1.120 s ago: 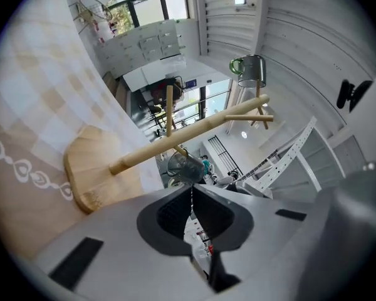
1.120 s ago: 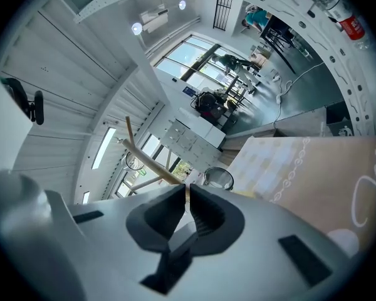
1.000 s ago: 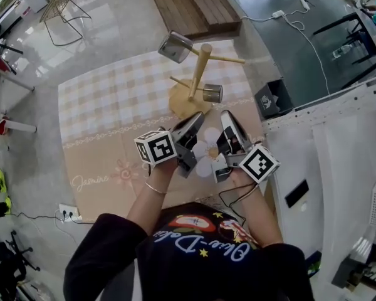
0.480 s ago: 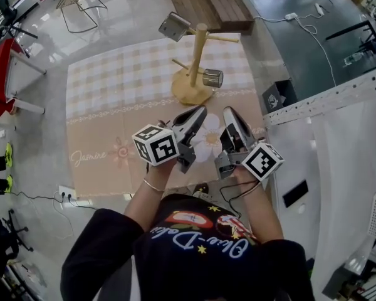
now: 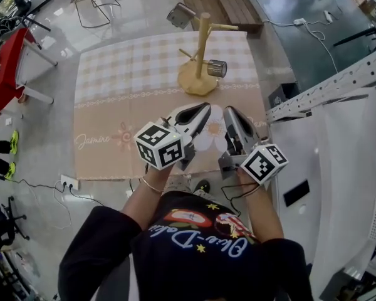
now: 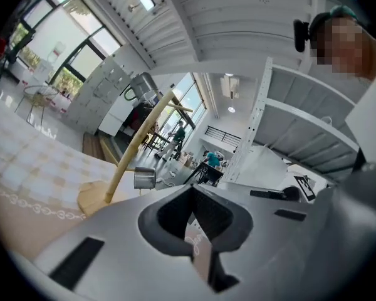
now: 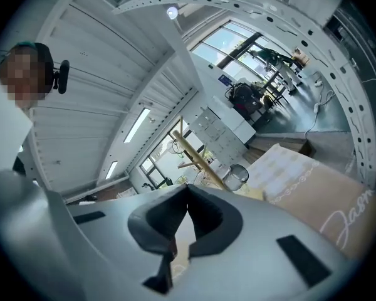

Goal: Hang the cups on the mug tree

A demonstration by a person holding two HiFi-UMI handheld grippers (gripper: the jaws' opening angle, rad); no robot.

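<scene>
right gripper [image 7: 187, 192] jaws together, empty | cup [image 7: 239, 175] on mug tree [image 7: 199, 157]

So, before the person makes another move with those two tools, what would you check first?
1. Upper cup hanging on the mug tree: ok.
2. Lower cup hanging on its peg: ok.
3. Tree base flat on the mat: ok.
4. Left gripper empty, jaws together: ok.
5. Right gripper empty, jaws together: ok.
6. Any cups left to hang: cannot tell; none shows on the mat.
</scene>
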